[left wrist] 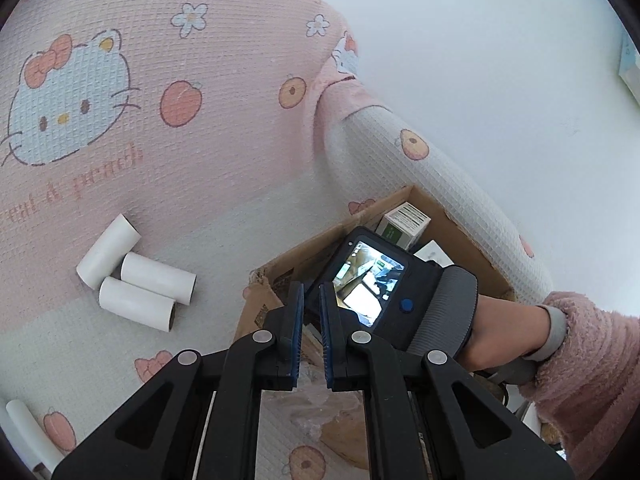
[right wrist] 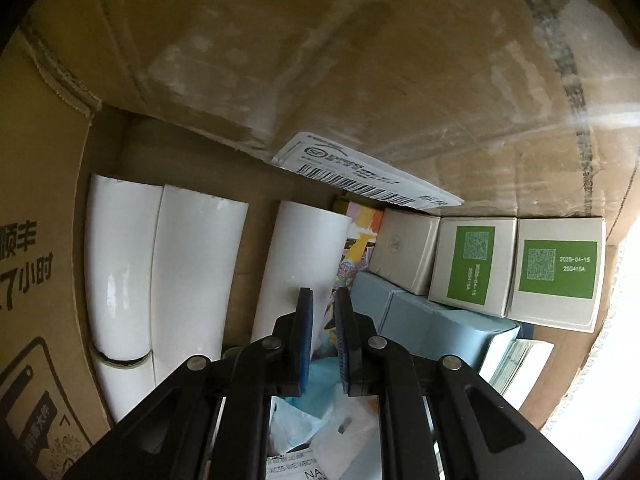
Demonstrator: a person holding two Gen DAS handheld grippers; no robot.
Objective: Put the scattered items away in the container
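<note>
Three white paper tubes (left wrist: 132,272) lie together on the pink cat-print bedspread (left wrist: 200,120), left of the cardboard box (left wrist: 280,272). My left gripper (left wrist: 311,300) hovers over the box's near corner, jaws a narrow gap apart and empty. The right gripper body (left wrist: 384,280) is inside the box. In the right wrist view my right gripper (right wrist: 323,308) is deep in the box (right wrist: 280,60), jaws slightly apart and empty, over a white tube (right wrist: 296,264) and a colourful packet (right wrist: 360,236). Two more white tubes (right wrist: 160,264) lie at the left.
Green-labelled white boxes (right wrist: 516,268), a blue box (right wrist: 432,328), a shipping label (right wrist: 360,172) and tissue (right wrist: 304,400) fill the box. Another white tube (left wrist: 28,432) lies at the lower left. A rolled blanket edge (left wrist: 440,184) runs behind the box, with a white wall (left wrist: 480,40) beyond.
</note>
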